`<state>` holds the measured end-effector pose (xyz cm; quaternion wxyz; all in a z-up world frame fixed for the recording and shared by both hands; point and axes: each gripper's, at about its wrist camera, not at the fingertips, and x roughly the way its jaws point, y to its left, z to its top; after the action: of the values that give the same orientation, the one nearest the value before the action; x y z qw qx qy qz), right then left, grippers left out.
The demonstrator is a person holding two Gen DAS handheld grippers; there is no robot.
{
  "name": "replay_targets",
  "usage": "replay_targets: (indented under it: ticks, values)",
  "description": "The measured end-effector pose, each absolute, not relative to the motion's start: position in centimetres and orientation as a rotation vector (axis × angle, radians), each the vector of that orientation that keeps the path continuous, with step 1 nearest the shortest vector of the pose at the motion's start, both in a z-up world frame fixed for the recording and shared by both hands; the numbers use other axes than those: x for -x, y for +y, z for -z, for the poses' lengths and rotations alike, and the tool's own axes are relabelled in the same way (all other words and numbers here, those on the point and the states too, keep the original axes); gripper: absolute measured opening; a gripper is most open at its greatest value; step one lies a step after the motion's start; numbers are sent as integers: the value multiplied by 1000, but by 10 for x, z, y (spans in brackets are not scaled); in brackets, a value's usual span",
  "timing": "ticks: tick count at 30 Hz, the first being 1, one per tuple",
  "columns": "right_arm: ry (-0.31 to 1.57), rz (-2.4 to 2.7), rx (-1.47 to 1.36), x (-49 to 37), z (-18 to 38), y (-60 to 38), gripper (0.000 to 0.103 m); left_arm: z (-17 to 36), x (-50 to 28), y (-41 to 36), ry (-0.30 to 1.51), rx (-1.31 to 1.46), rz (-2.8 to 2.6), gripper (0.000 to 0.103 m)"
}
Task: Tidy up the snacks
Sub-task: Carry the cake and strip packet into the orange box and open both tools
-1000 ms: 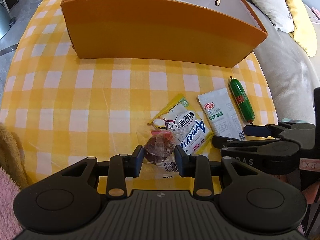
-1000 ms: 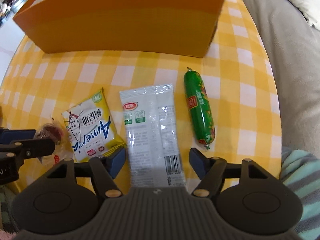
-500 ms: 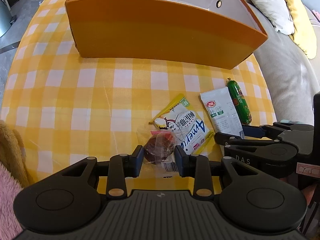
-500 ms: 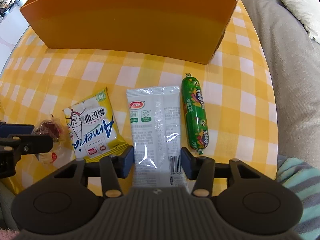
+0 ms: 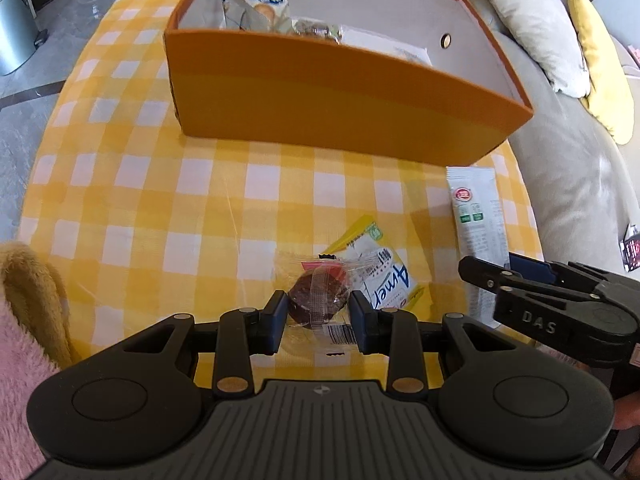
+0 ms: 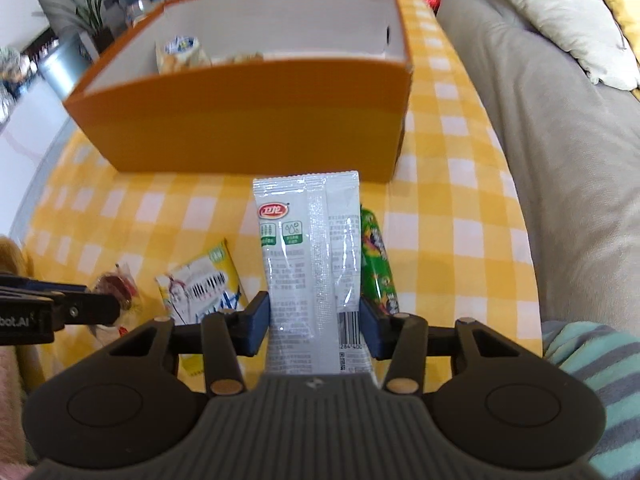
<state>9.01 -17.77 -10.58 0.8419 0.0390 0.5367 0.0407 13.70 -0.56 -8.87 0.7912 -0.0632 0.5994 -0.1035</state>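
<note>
My left gripper (image 5: 318, 304) is shut on a chocolate cake in clear wrap (image 5: 316, 290), low over the yellow checked tablecloth (image 5: 160, 200). Just to its right lies a yellow snack packet (image 5: 384, 276). My right gripper (image 6: 316, 320) is shut on the near end of a long white snack packet (image 6: 312, 248), which is lifted off the cloth and points toward the orange box (image 6: 248, 120). A green sausage stick (image 6: 376, 264) lies partly hidden behind that packet. The box holds several snacks at its left end.
A grey sofa (image 6: 560, 160) with a cream cushion (image 5: 528, 20) and a yellow one (image 5: 600, 60) runs along the table's right side. Pink plush fabric (image 5: 20, 360) sits at the near left. A striped sleeve (image 6: 592, 360) shows at the near right.
My right gripper's jaws closed on the white packet and raised it off the cloth, so that it now covers part of the green sausage. The left gripper kept its hold on the cake.
</note>
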Motion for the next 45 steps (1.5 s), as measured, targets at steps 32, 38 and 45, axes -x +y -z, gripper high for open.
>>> replay_targets:
  ticks: [32, 38, 45]
  values:
    - [811, -258, -179, -168, -15, -176, 45, -26, -220, 24, 963, 157, 200, 37]
    - [850, -239, -179, -219, -8, -169, 45, -16, -258, 7, 965, 116, 251, 37]
    - [945, -179, -120, -276, 26, -165, 45, 24, -293, -16, 1047, 96, 294, 37]
